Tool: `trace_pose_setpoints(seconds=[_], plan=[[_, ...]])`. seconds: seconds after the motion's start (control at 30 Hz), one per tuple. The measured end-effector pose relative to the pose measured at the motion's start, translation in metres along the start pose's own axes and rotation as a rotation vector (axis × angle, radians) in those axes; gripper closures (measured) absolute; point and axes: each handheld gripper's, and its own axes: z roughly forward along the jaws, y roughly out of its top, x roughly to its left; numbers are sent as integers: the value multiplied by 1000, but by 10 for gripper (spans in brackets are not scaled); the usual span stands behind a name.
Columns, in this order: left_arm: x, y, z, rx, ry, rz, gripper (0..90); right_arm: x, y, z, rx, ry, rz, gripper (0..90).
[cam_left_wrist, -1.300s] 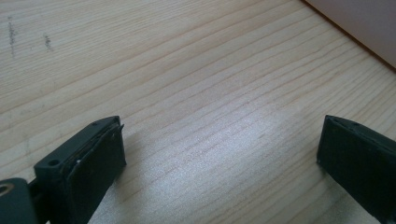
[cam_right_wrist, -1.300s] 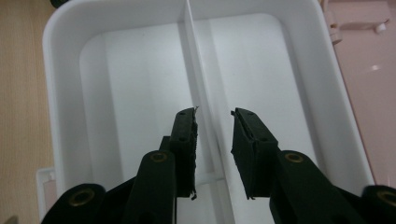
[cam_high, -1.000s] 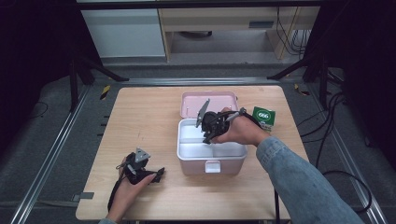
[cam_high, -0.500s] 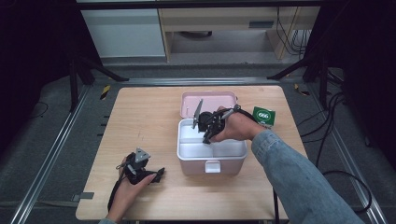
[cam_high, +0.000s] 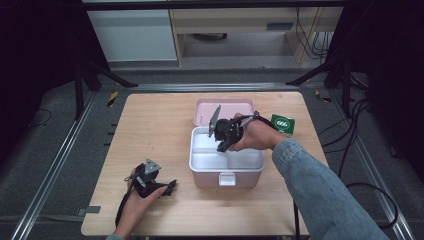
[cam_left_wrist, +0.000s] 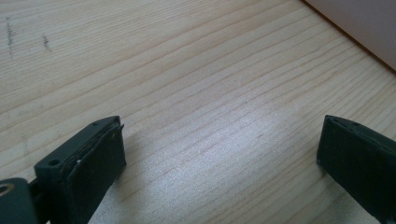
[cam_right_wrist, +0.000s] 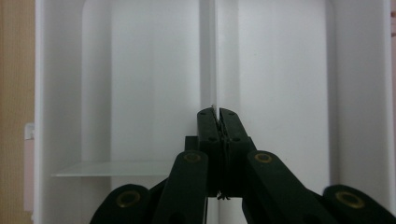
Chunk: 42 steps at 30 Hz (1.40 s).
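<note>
A pink lunch box (cam_high: 226, 179) stands open at the table's middle, with a white inner tray (cam_high: 207, 161) split by a thin divider (cam_right_wrist: 208, 56). My right gripper (cam_high: 221, 146) reaches down into the tray. Its jaws have just been closing, and in the right gripper view they (cam_right_wrist: 217, 112) are pinched shut on the divider's top edge. My left gripper (cam_high: 169, 187) rests low over the table near the front left. In the left gripper view it (cam_left_wrist: 219, 158) stands wide open over bare wood, with nothing between its fingers.
The pink lid (cam_high: 225, 106) lies flat just behind the box. A small green packet (cam_high: 282, 123) sits to the right of the lid. The wooden table (cam_high: 150, 130) has free room on its left half; metal rails run along both sides.
The right hand has only shifted slightly over the box. The left hand has kept still.
</note>
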Motion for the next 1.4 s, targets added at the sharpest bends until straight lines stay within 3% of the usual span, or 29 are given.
trace_pose_setpoints(seconds=[0.3, 0.6, 0.63, 0.77, 1.17, 1.4], plan=[[0, 0, 0, 0, 0, -1, 2, 1, -4, -10, -52, -8, -1, 898], [0, 0, 0, 0, -1, 0, 2, 0, -11, -37, -168, -48, 41, 899], [0, 0, 0, 0, -1, 0, 2, 0, -14, -45, -201, -66, 61, 899], [0, 0, 0, 1, 0, 1, 2, 0, -18, -57, -243, -91, 89, 900], [0, 0, 0, -1, 0, -2, 2, -2, -28, -88, -296, -185, 149, 900], [0, 0, 0, -1, 0, -2, 2, -5, -48, -103, -303, -252, 219, 900]])
